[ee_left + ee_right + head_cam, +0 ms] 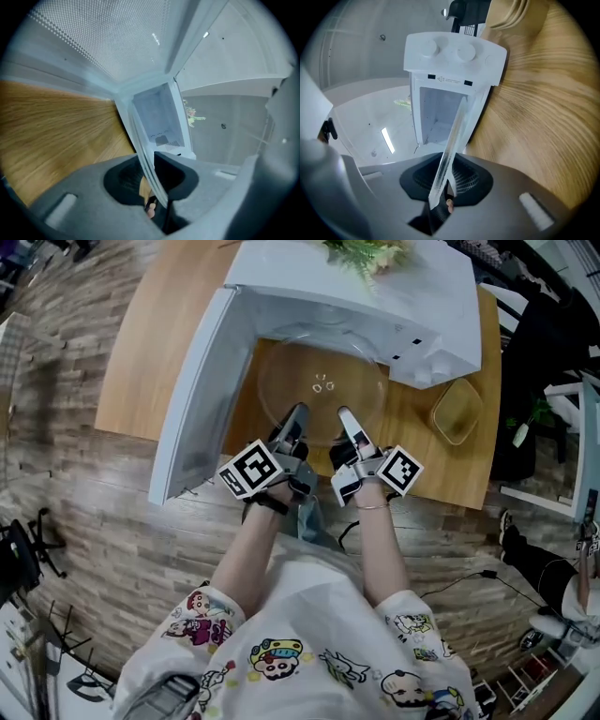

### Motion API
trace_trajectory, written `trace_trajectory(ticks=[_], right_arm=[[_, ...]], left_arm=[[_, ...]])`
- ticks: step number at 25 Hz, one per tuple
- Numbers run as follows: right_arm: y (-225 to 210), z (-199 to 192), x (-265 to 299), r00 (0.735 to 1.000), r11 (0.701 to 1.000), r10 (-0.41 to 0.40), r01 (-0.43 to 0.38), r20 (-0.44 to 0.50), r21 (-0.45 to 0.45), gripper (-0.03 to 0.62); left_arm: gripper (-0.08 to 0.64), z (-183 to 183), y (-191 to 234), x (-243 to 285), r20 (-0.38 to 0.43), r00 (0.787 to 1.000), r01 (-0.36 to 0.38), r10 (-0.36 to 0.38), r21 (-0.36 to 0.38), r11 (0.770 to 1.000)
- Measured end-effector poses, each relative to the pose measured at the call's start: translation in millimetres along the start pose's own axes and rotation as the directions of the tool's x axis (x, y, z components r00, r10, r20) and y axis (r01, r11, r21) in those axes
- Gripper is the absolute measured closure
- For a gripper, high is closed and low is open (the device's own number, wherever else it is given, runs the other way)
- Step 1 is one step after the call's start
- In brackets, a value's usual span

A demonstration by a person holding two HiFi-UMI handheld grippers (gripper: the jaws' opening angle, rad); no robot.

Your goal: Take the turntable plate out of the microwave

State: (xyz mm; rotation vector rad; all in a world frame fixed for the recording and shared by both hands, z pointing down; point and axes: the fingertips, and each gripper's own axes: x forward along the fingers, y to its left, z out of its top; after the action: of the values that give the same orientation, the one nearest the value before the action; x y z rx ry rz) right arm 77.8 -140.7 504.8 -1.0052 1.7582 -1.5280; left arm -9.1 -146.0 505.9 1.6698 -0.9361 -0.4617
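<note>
The clear glass turntable plate [323, 381] hangs level in front of the white microwave [403, 296], mostly outside its cavity and above the wooden table [150, 352]. My left gripper [298, 415] is shut on the plate's near rim, and my right gripper [345, 416] is shut on the same rim just to the right. In the left gripper view the plate [149, 154] shows edge-on between the dark pads, with the microwave [159, 117] beyond. The right gripper view has the plate [451, 140] edge-on in the jaws, in front of the microwave [450, 51].
The microwave door [202, 399] stands open to the left of the plate. A small clear glass container [457, 412] sits on the table at the right. A green plant [366, 251] rests on top of the microwave. Wooden floor lies below the table's near edge.
</note>
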Motion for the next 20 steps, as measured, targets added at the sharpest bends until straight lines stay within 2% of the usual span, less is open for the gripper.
trace_trajectory(ticks=[7,20], right_arm=[[30,-19,-55,1.0,0.999,0.021,-0.021,-0.004,-0.027,0.526],[89,-55,-140,0.997,0.984,0.05,-0.06,-0.066,-0.17,0.52]], left_arm=[[0.499,-36,-33,-43,-0.04,0.998,0.043,-0.042,0.003,0.999],[0.492,-89,-91,-120,-0.103,0.986,0.138,-0.133,0.051,0.989]])
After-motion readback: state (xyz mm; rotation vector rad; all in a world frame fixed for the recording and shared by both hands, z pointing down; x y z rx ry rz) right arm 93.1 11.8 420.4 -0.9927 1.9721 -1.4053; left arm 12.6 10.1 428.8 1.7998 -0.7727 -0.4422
